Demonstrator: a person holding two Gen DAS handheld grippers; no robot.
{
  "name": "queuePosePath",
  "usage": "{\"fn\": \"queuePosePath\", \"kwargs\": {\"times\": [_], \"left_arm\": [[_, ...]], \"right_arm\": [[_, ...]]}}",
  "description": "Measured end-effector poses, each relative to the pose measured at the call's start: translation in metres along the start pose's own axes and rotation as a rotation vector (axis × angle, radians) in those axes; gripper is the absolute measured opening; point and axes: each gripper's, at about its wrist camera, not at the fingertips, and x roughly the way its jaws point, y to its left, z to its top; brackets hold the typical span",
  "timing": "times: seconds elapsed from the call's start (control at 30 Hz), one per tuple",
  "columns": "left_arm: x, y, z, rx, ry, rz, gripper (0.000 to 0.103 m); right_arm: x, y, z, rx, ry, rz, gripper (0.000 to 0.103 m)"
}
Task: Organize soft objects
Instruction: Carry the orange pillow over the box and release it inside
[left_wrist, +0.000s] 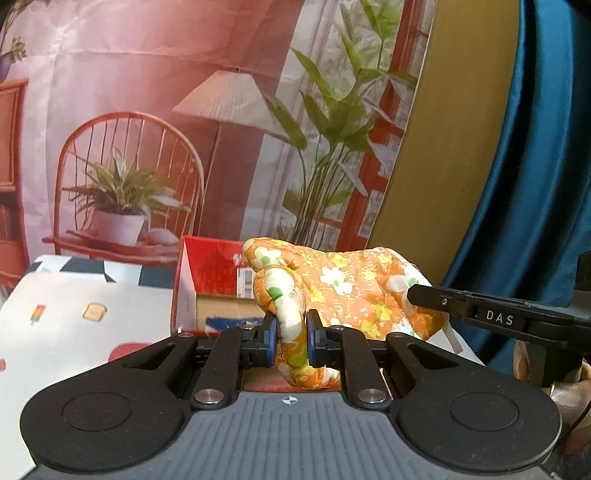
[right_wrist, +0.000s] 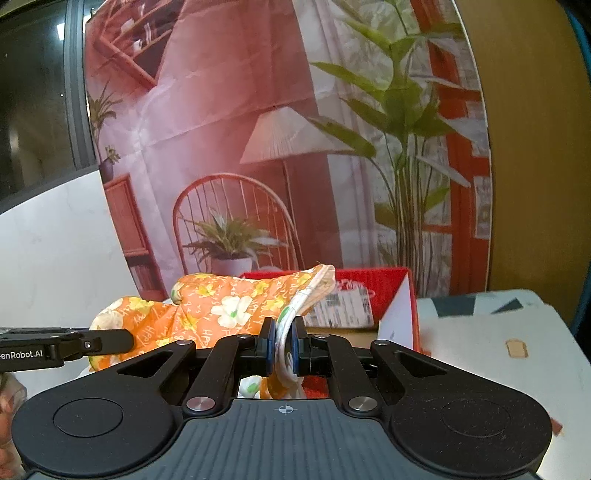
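Orange floral oven mitt (left_wrist: 343, 284), held aloft, long axis spanning 9 to 3 o'clock between both tools. Left gripper (left_wrist: 291, 332) clamped on thumb end; right gripper (right_wrist: 283, 345) pinched on white-trimmed cuff. Red box (right_wrist: 399, 295) open at 12 o'clock, just beyond mitt, equally near either hand.

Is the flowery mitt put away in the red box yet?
Not yet. Both grippers, left gripper and right gripper, have their jaws shut on the orange flowery mitt, holding it in front of the open red box. Still left: getting it into the box.
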Motion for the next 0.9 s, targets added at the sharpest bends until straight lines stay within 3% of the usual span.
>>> {"fn": "queuePosePath", "kwargs": {"times": [0.4, 0.9], "left_arm": [[0.025, 0.003, 0.028, 0.011, -0.019, 0.009, 0.016], [0.096, 0.022, 0.05, -0.008, 0.062, 0.014, 0.016]], "right_arm": [[0.03, -0.008, 0.034, -0.014, -0.007, 0.01, 0.008], [0.093, -0.034, 0.053, -0.007, 0.059, 0.002, 0.008]]}}
